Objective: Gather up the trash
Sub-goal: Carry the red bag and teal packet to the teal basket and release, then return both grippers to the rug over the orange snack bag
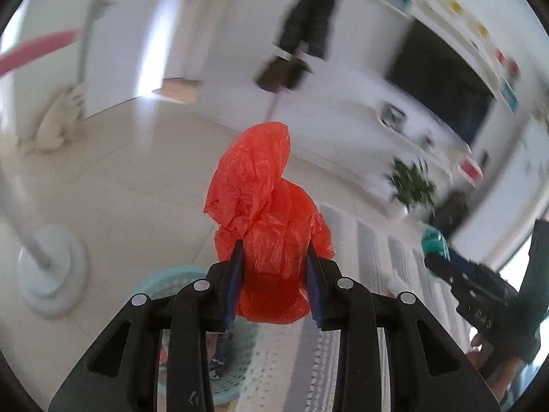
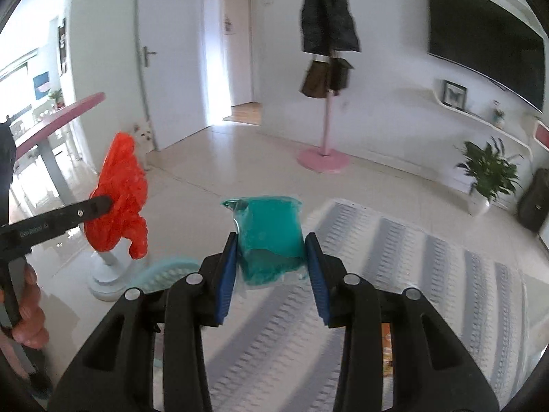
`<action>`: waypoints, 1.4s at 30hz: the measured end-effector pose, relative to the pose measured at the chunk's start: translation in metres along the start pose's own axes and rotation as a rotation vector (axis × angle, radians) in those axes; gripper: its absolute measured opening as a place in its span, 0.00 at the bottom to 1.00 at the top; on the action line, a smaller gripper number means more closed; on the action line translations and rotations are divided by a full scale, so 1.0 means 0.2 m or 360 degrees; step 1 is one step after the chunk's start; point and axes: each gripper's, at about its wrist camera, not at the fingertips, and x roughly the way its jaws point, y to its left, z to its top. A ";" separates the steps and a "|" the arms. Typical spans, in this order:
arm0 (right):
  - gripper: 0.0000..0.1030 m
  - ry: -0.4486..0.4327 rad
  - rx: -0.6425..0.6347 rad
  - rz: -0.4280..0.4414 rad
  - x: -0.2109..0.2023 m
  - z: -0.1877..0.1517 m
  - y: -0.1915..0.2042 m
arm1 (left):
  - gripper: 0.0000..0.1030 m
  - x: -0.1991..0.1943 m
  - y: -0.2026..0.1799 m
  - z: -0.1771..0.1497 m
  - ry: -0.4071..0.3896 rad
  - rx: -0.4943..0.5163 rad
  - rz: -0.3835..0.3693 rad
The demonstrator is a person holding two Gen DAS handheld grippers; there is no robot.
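My left gripper [image 1: 274,257] is shut on a crumpled red plastic bag [image 1: 264,206], which bulges up above its blue pads and hangs below them. My right gripper [image 2: 271,243] is shut on a teal plastic packet [image 2: 267,237] held between its pads, high above the rug. In the right wrist view the red plastic bag [image 2: 120,199] hangs at the left from the left gripper [image 2: 99,204], with a person's hand [image 2: 29,309] on its handle. The right gripper [image 1: 442,266] with the teal packet [image 1: 434,240] shows at the right edge of the left wrist view.
A light-blue mesh basket [image 1: 171,281] stands on the floor below the left gripper, seen as basket rim [image 2: 168,271]. A grey-striped rug [image 2: 394,274] lies underneath. A lamp base [image 1: 51,274], pink coat stand [image 2: 324,137], potted plant [image 2: 487,175] and pink table [image 2: 58,116] stand around.
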 end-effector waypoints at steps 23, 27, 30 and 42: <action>0.53 0.0531 0.0091 0.0294 0.62 -0.34 0.45 | 0.45 0.30 0.46 -0.18 0.0181 -0.0166 0.0258; 0.53 0.0496 0.0081 0.0295 0.57 -0.35 0.42 | 0.45 0.28 0.43 -0.17 0.0142 -0.0134 0.0255; 0.53 0.0472 0.0100 0.0299 0.54 -0.34 0.39 | 0.45 0.27 0.41 -0.16 0.0111 -0.0120 0.0227; 0.53 0.0230 0.0173 0.0194 0.22 -0.24 0.12 | 0.45 0.20 0.12 -0.17 -0.0025 0.0040 0.0112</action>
